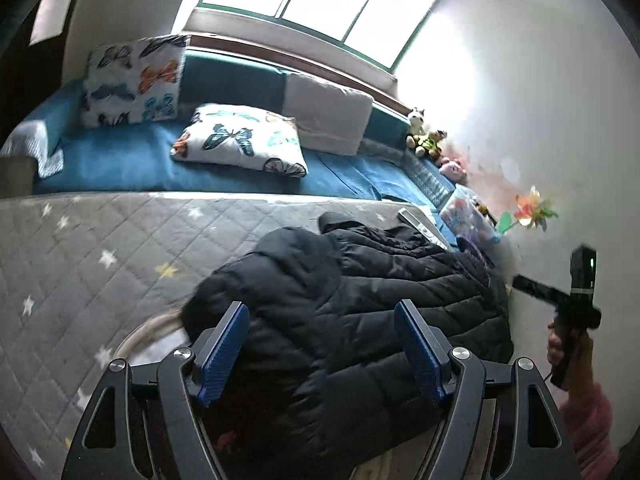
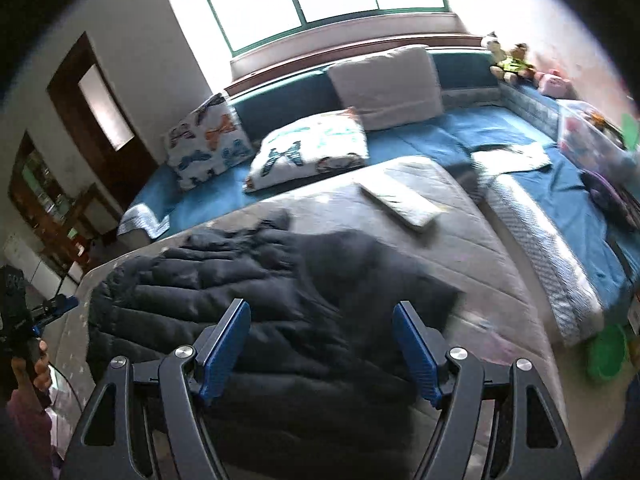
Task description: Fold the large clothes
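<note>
I have the black puffer jacket (image 1: 360, 300) lying bunched on the grey star-quilted mattress (image 1: 100, 260), near its wall-side edge, a flat surface to fold on. My left gripper (image 1: 322, 344) and right gripper (image 2: 322, 346) both hang above it, fingers apart and empty, I judge so I can pick fresh grasp points.

The right gripper (image 2: 322, 314) hangs with its blue pads spread wide and nothing between them, above a black puffer jacket (image 2: 256, 292) lying rumpled near the left edge of a grey quilted mattress (image 2: 492, 280). A flat white pad (image 2: 408, 192) rests toward the mattress's far edge.
</note>
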